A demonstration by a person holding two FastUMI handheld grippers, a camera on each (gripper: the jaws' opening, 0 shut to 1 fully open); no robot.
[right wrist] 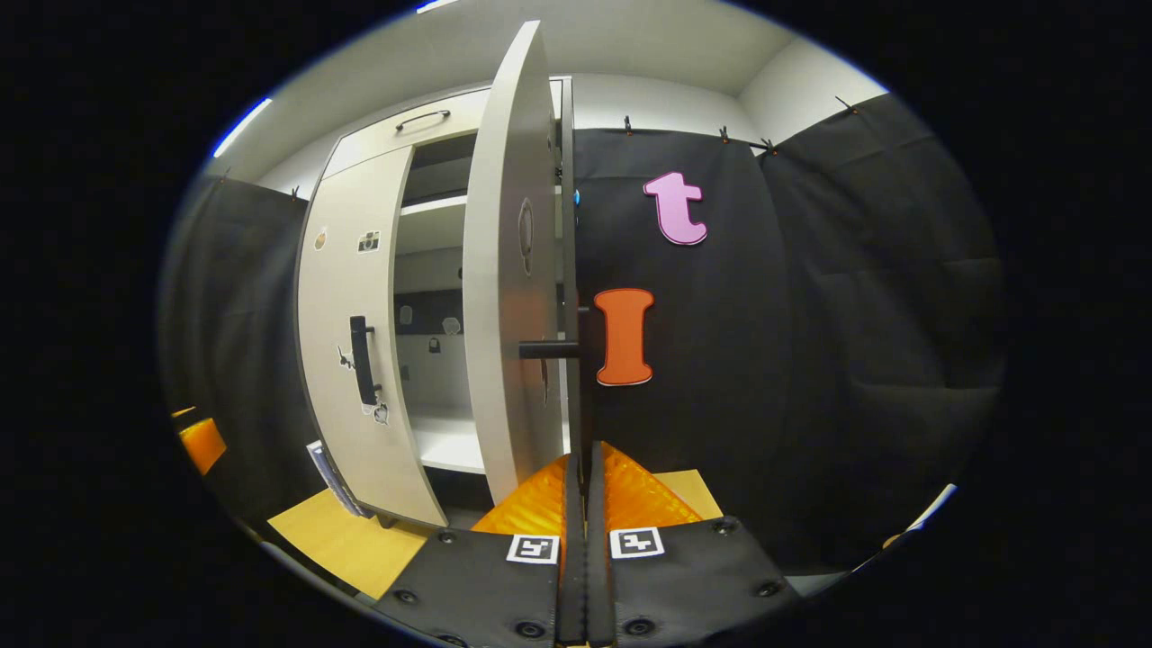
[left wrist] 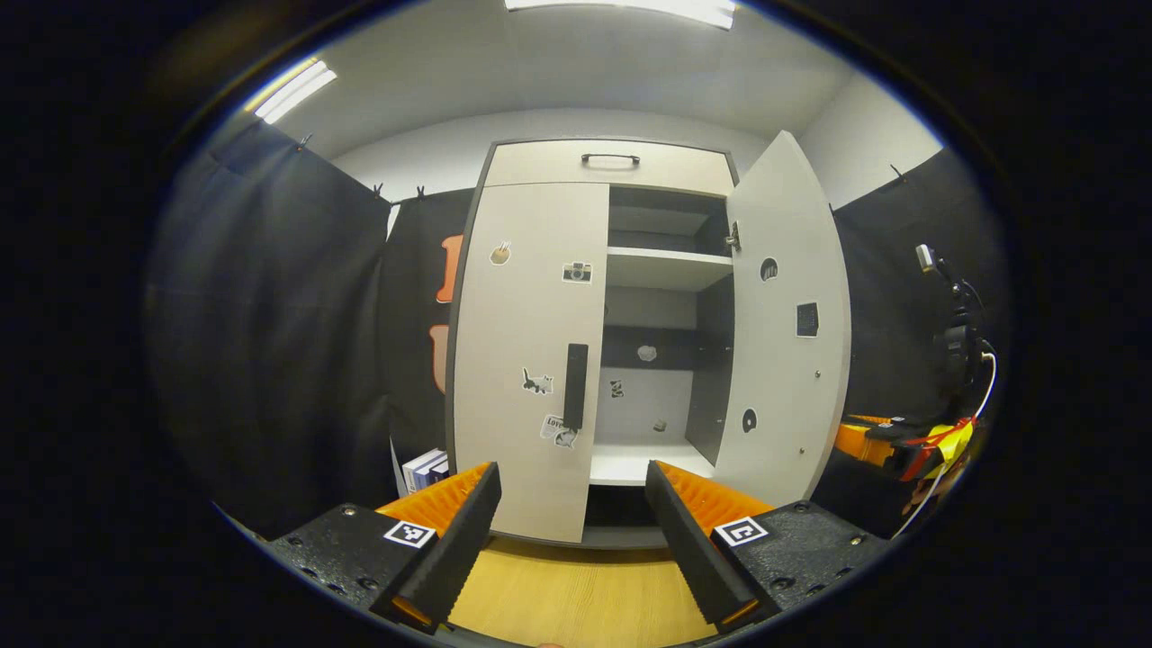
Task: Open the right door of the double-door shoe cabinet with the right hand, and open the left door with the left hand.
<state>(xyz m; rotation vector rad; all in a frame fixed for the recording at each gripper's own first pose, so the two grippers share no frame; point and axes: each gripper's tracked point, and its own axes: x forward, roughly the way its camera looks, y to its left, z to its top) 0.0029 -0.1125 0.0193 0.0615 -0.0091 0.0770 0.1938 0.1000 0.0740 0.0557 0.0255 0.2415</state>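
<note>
Left gripper (left wrist: pixel 571 513): I had its jaws spread wide, holding nothing, aimed at the shoe cabinet (left wrist: pixel 612 166) from a little way off.
Left door (left wrist: pixel 526 360): closed at my 12 o'clock; its handle (left wrist: pixel 576 385) stood just above the gap between the fingers, apart from them.
Right door (left wrist: pixel 787 324): swung open at my 1 o'clock, shelves (left wrist: pixel 666 265) exposed.
Right gripper (right wrist: pixel 583 477): I saw its jaws pressed together, apparently nipping the right door's handle (right wrist: pixel 580 378), edge-on at 12 o'clock.

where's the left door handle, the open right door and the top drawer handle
left door handle (left wrist: pixel 576 385), left gripper view, middle of the bar
right door (left wrist: pixel 792 306), left gripper view, inner face
top drawer handle (left wrist: pixel 610 159), left gripper view, centre of the grip
</note>
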